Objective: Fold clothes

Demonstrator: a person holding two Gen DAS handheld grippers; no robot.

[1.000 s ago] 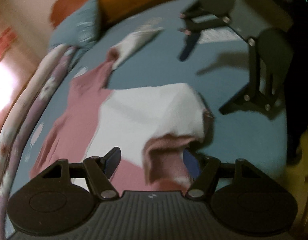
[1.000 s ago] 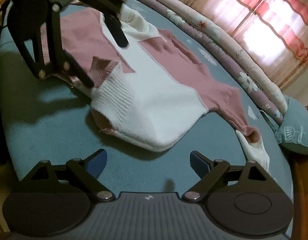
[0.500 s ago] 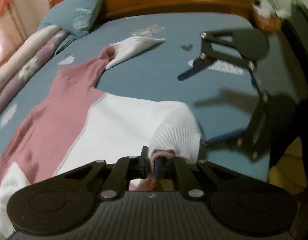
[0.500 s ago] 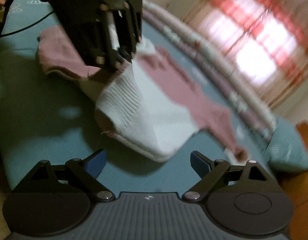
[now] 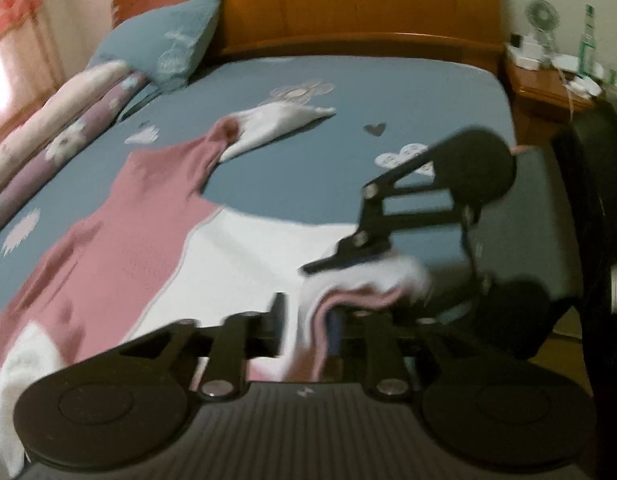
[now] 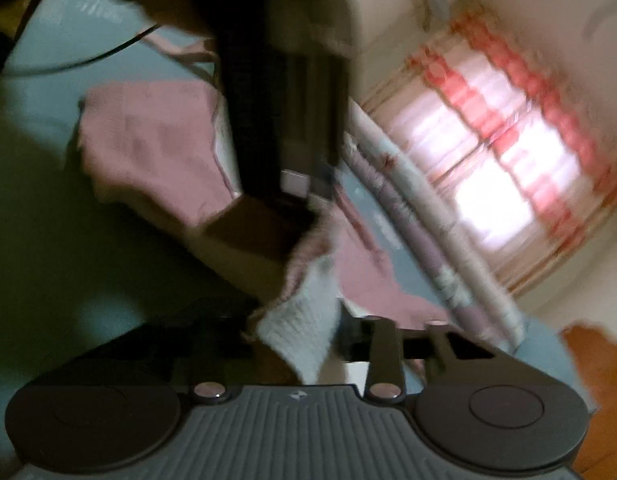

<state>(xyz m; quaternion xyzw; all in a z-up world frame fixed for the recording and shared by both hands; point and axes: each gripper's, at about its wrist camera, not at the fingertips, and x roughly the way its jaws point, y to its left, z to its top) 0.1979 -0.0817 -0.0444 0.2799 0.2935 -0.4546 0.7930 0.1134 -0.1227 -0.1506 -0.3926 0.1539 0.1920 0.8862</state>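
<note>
**A:** Though blurred in both views, legible enough for a finding. Found the sweater [image 5: 128,248] spread flat across the bed [image 5: 388,92], with its near hem [image 6: 300,340] raised off the sheet. State of jaws?

**B:** Left gripper [image 5: 306,322]: just been opening, now spread, with a hem fold hanging loose between and no pressure on it. Right gripper [image 6: 296,338]: just been closing, now pinching the white ribbed hem.

**A:** Judged as a handover of the corner, left to right. Advice for the step?

**B:** Confirm both layers caught on the right before clearing the left. Draw the left straight back, clear of the fold, without dragging cloth along. Then keep the hem level and taut for a square crease.

**A:** Edges and room?

**B:** Near bed edge just behind both tools, so little margin there. Ample bare sheet toward the headboard [image 5: 348,4], past the far sleeve [image 5: 276,120]. Quilt [image 5: 48,128] along the window side, nightstand [image 5: 548,88] beyond the opposite corner, both well apart from the work.
</note>
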